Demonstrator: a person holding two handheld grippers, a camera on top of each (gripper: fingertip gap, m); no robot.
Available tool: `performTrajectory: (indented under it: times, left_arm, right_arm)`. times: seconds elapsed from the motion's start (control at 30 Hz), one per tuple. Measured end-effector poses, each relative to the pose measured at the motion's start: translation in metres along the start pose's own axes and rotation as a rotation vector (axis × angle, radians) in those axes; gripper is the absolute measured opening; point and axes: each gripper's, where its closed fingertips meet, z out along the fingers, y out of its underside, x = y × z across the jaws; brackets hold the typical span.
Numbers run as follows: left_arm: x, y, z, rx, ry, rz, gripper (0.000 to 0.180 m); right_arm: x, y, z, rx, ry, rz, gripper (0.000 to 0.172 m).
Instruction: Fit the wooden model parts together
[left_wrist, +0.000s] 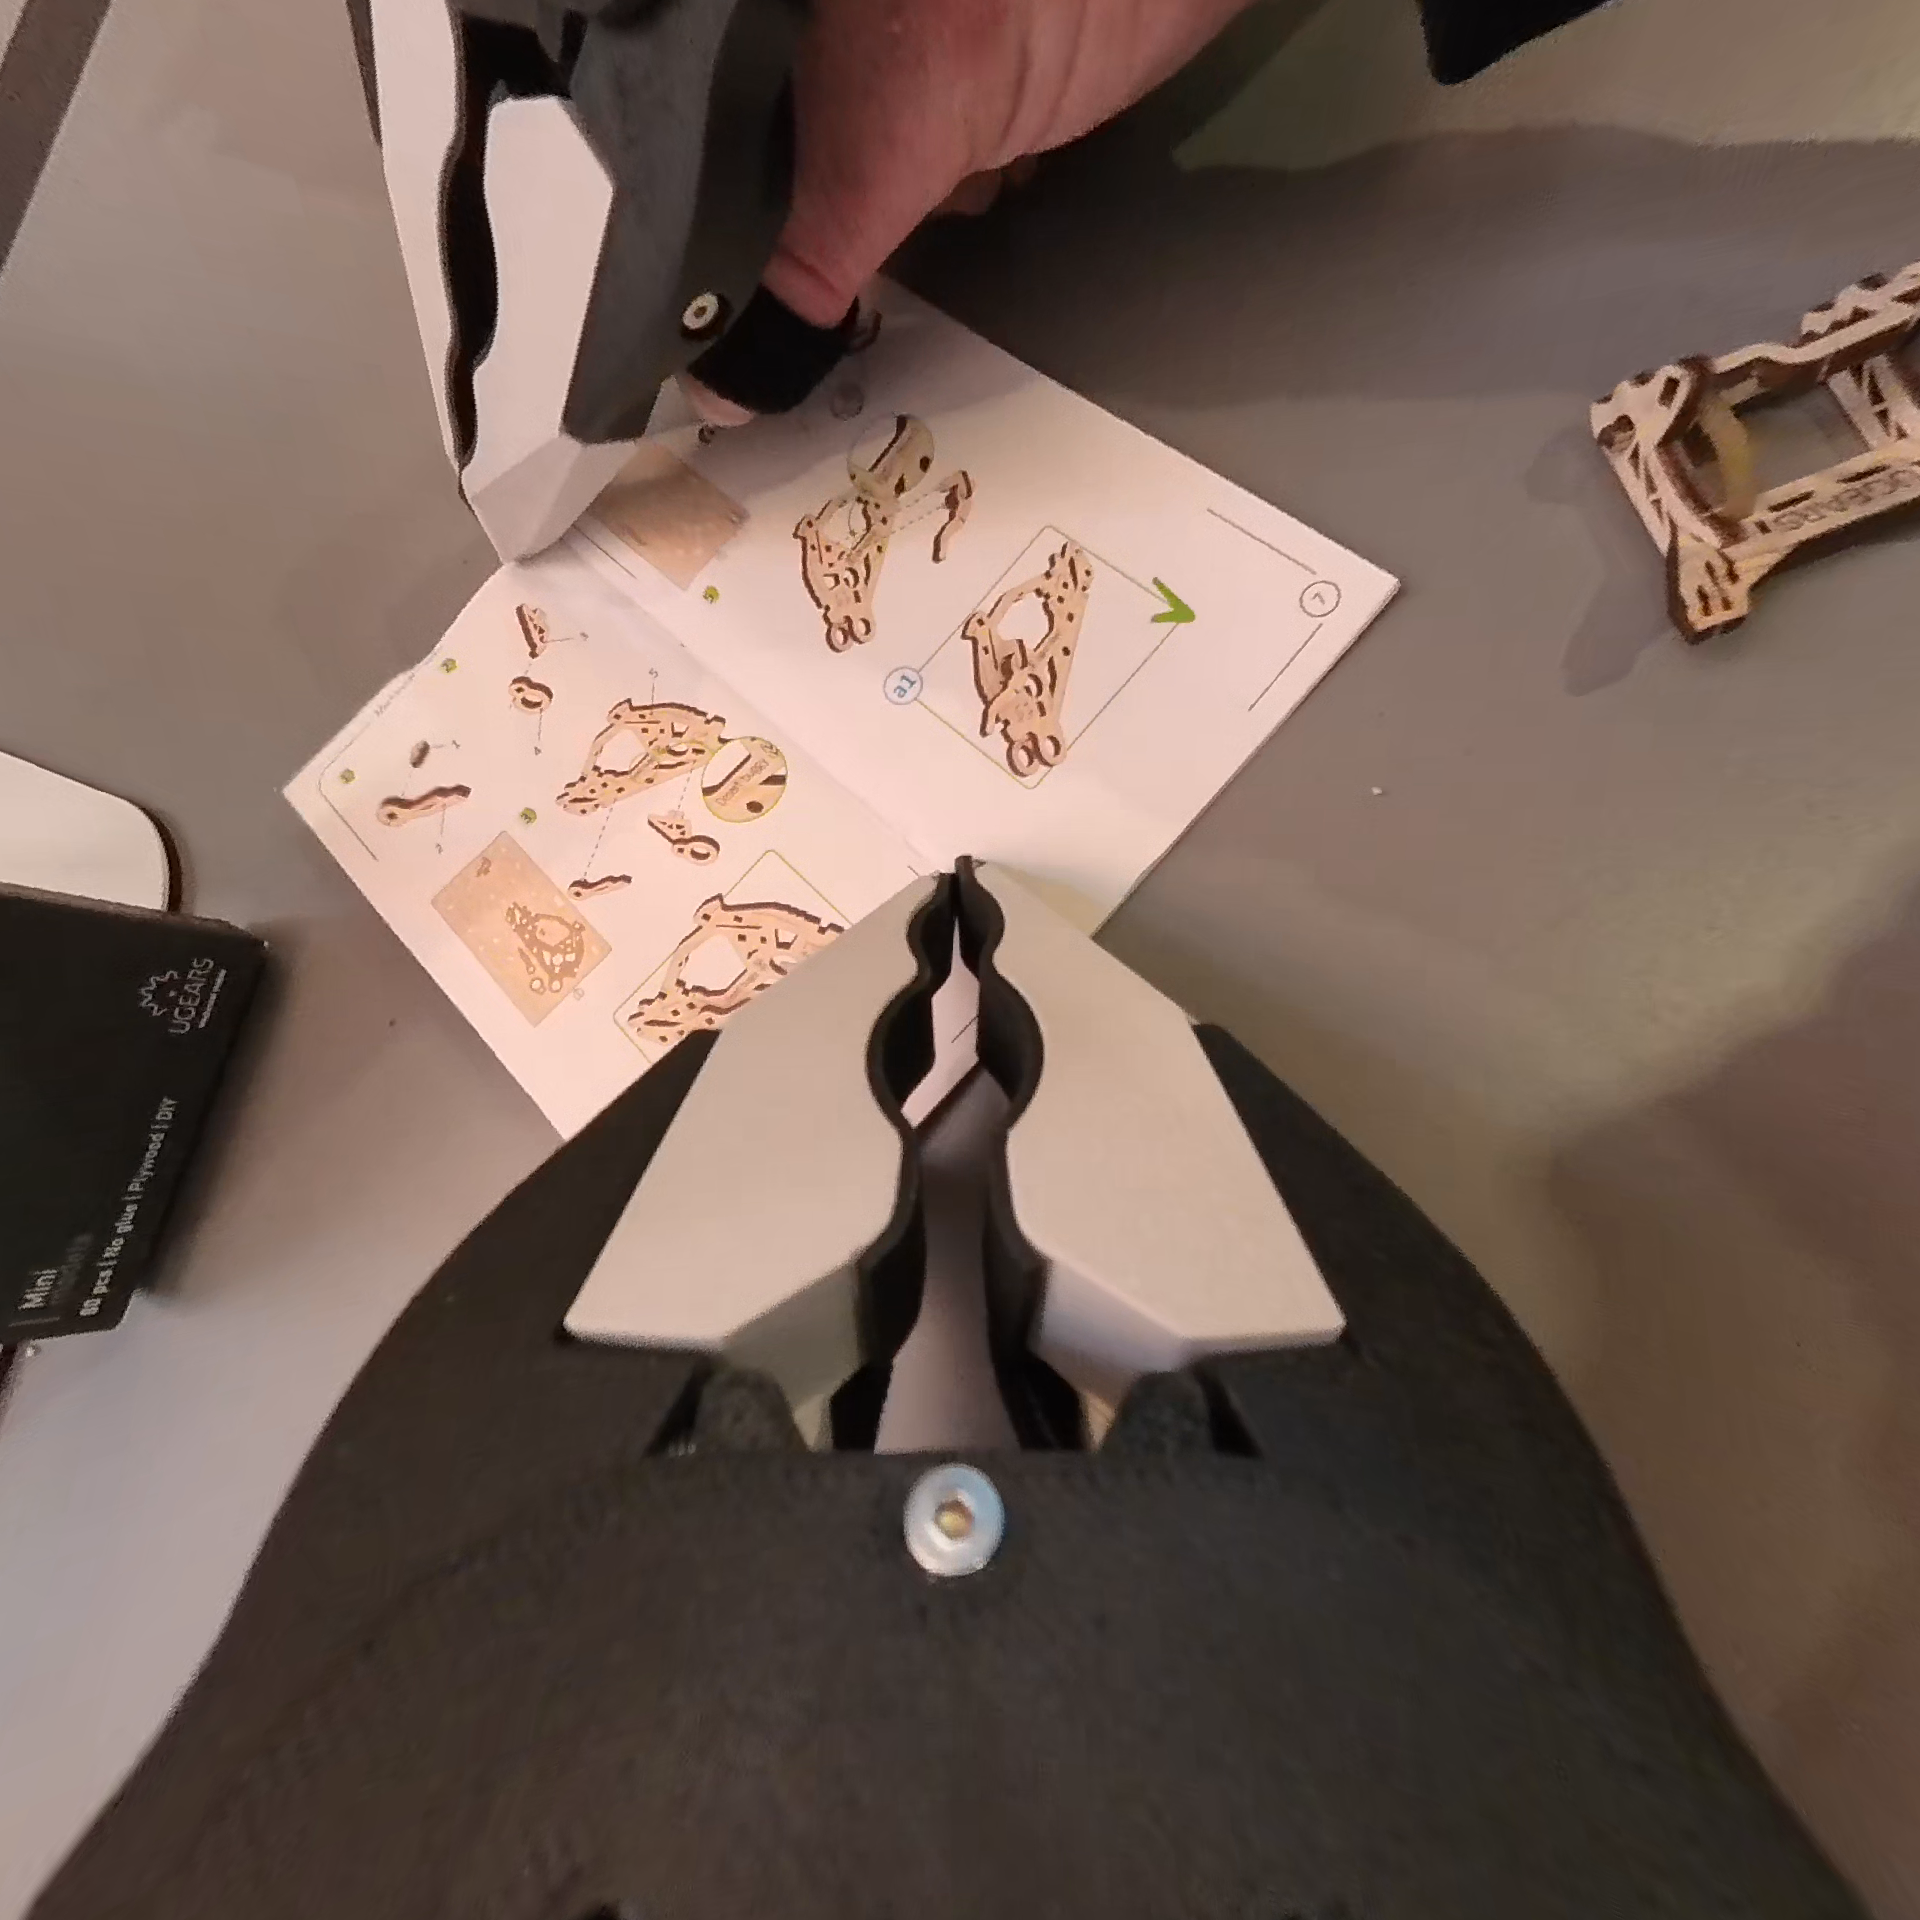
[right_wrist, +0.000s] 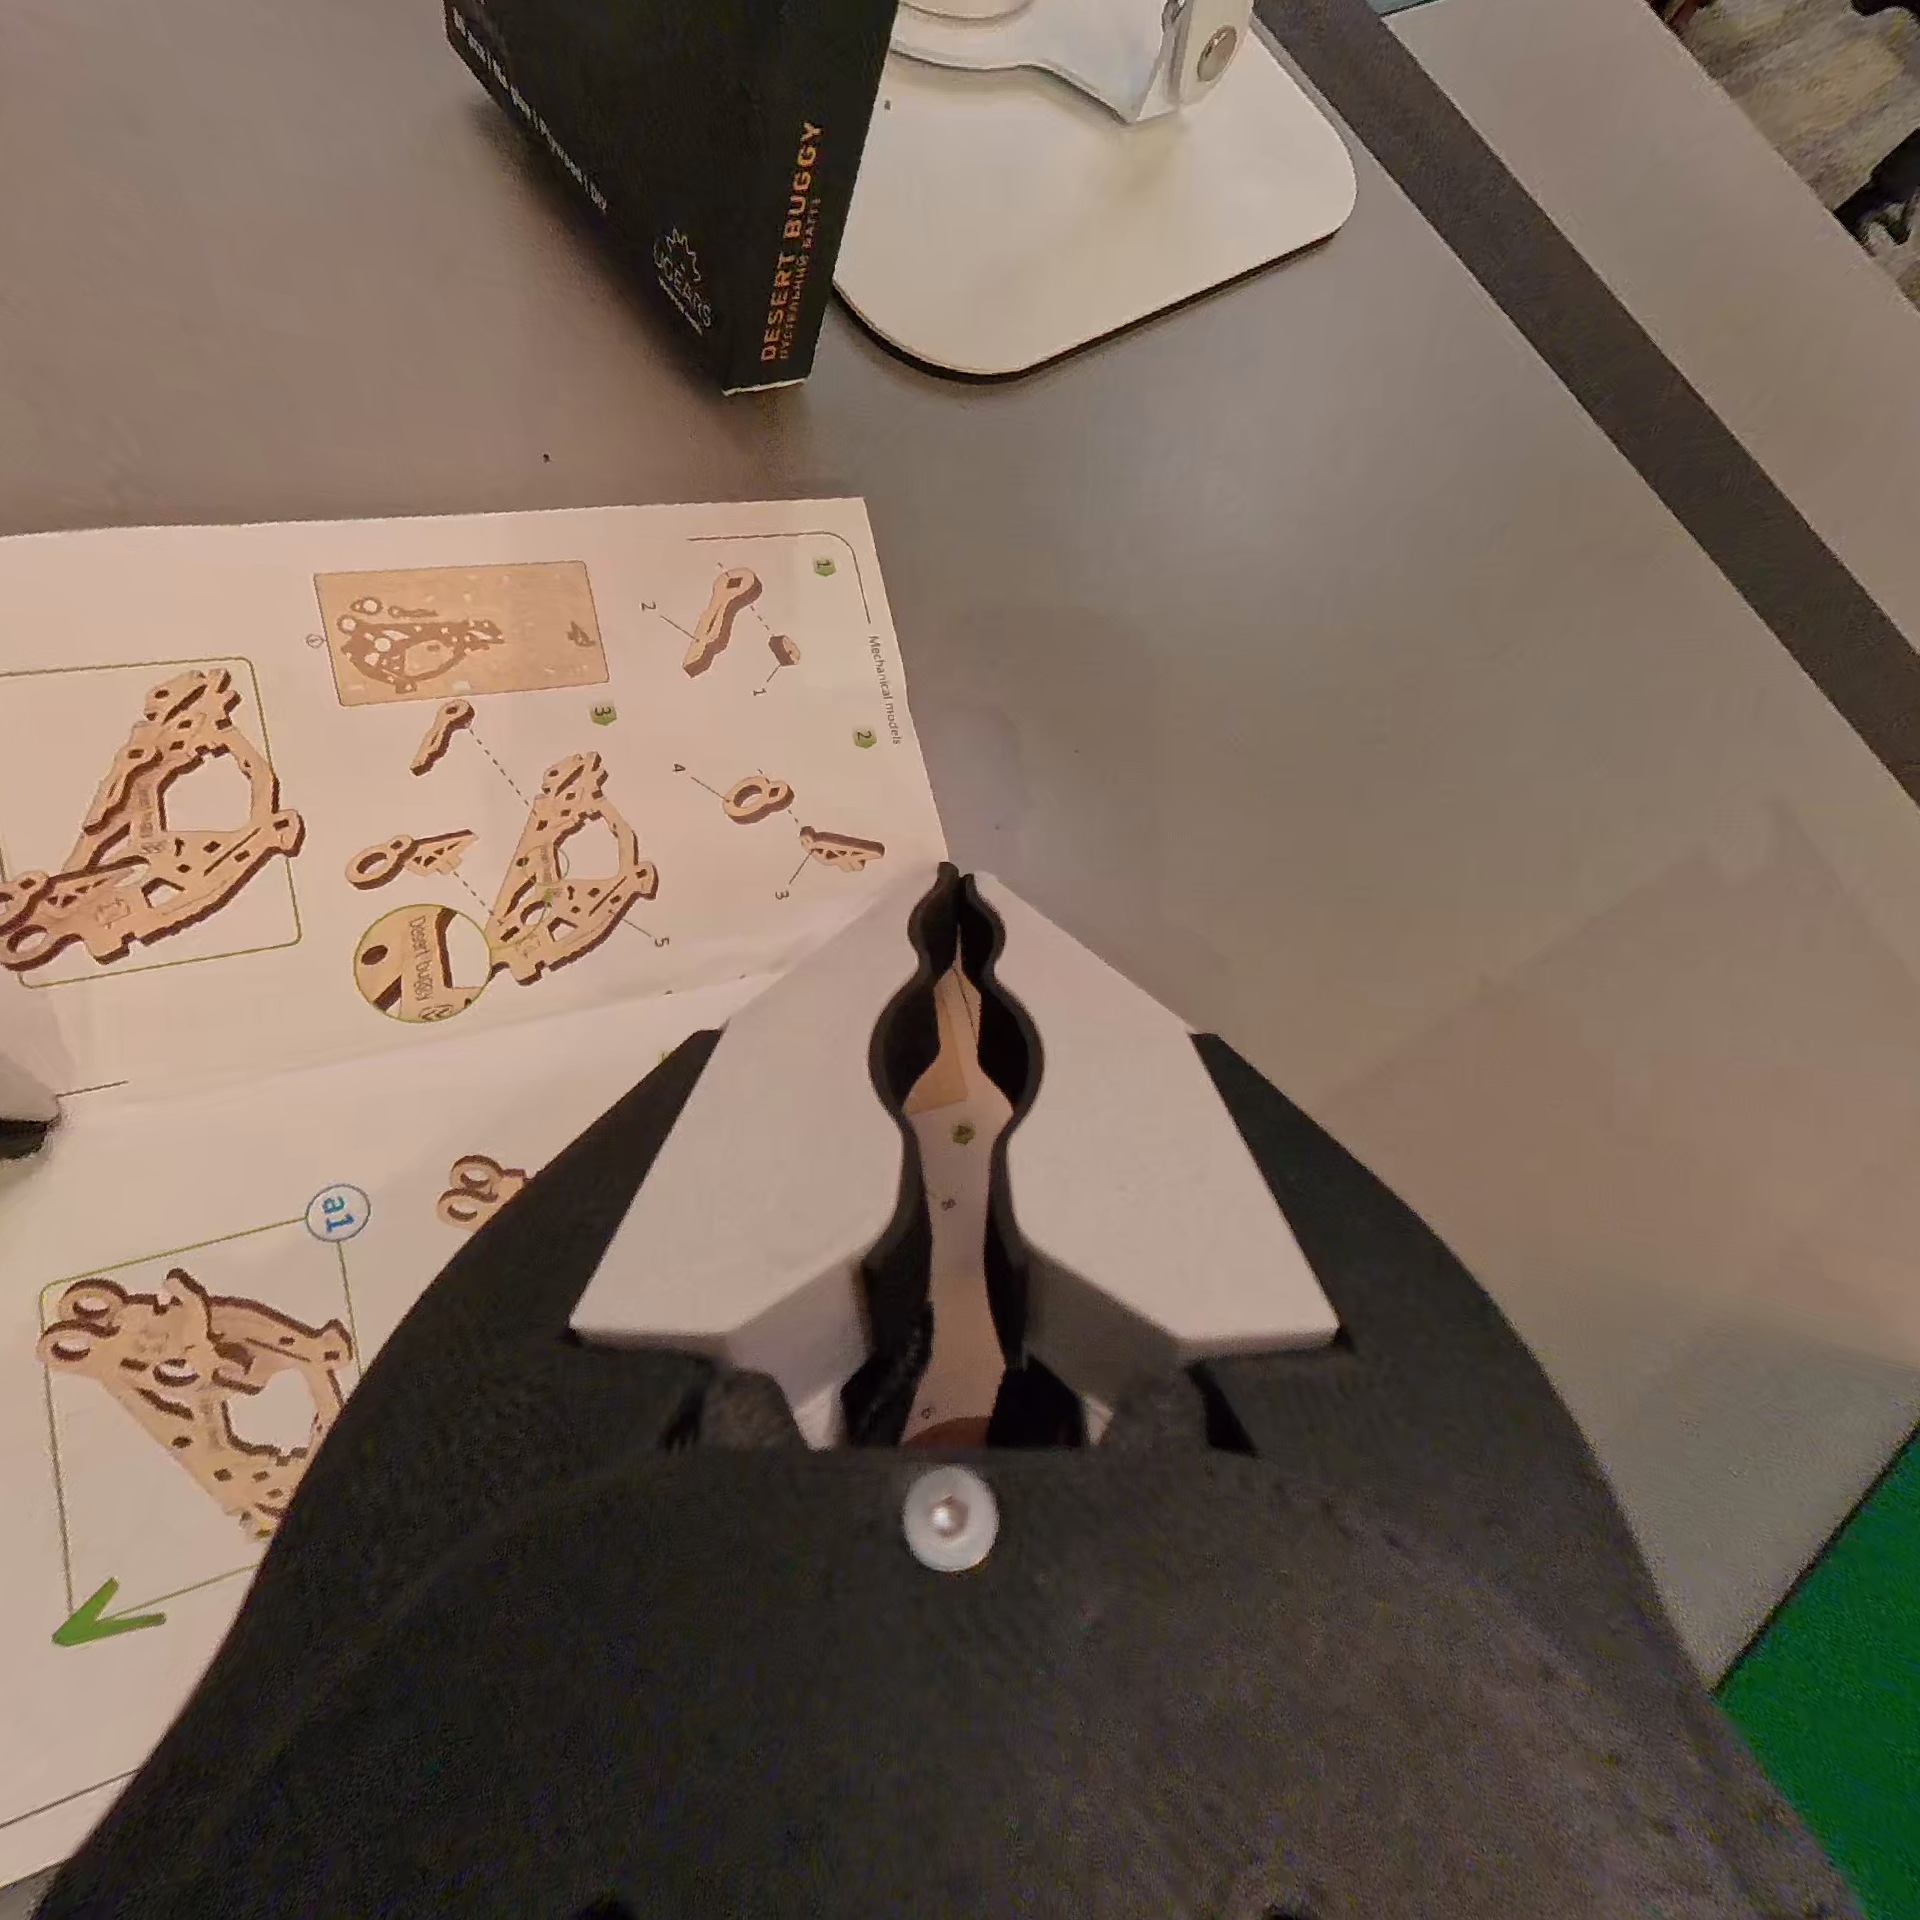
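Left wrist view: the left gripper (left_wrist: 958, 883) is closed over an open instruction booklet (left_wrist: 1091, 665), apparently empty; a wooden model frame (left_wrist: 1787, 468) lies at two o'clock. Right wrist view: the right gripper (right_wrist: 956, 894) is closed above the booklet's edge, a black box (right_wrist: 707, 177) at eleven o'clock.

Printed lettering on black box (right_wrist: 675, 177) and numbered instruction leaflet (right_wrist: 447, 790)
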Motion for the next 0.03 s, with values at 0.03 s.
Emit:
performTrajectory:
  times: [0.03]
  left_arm:
    - [0.0000,0.0000,-0.0002,0.001,0.003,-0.008,0.000]
  right_arm:
    - [0.0000,-0.0002,0.0000,0.002,0.000,-0.002,0.000]
